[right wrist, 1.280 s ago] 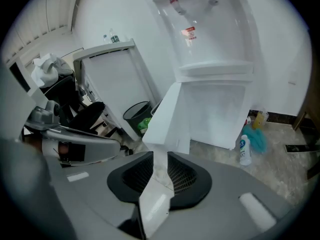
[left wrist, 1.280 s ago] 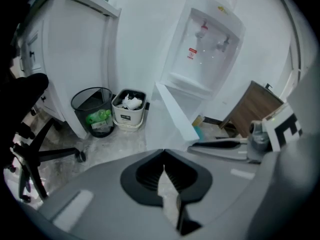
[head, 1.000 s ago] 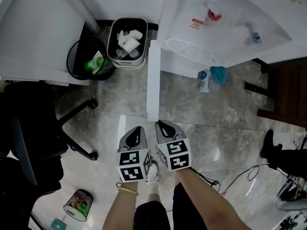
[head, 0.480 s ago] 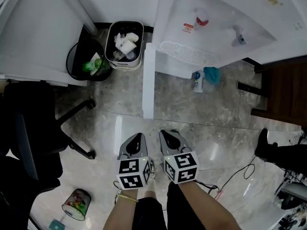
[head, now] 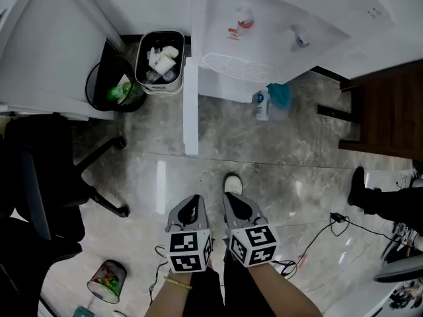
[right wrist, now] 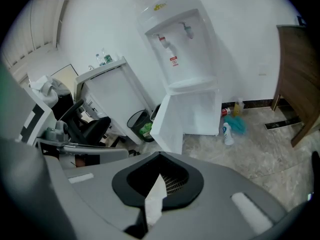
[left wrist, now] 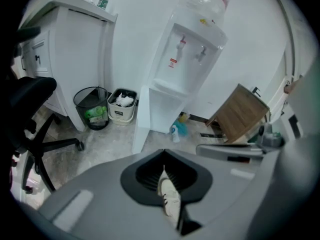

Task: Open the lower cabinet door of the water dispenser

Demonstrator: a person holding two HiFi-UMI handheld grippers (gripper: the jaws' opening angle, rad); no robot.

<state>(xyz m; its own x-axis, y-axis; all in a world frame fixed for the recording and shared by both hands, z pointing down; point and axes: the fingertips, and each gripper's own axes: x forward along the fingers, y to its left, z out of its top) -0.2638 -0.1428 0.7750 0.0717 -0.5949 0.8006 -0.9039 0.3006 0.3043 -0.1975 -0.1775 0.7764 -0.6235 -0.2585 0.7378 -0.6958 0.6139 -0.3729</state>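
The lower cabinet door [head: 191, 107] is standing swung wide from the water dispenser [head: 264, 32], so the left gripper [head: 188, 207] and right gripper [head: 234, 203] — both hanging well back, jaws closed on nothing — are best keeping clear of its edge.

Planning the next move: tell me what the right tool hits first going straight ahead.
Likely the open lower cabinet door, or the floor just before it; depth is unclear.
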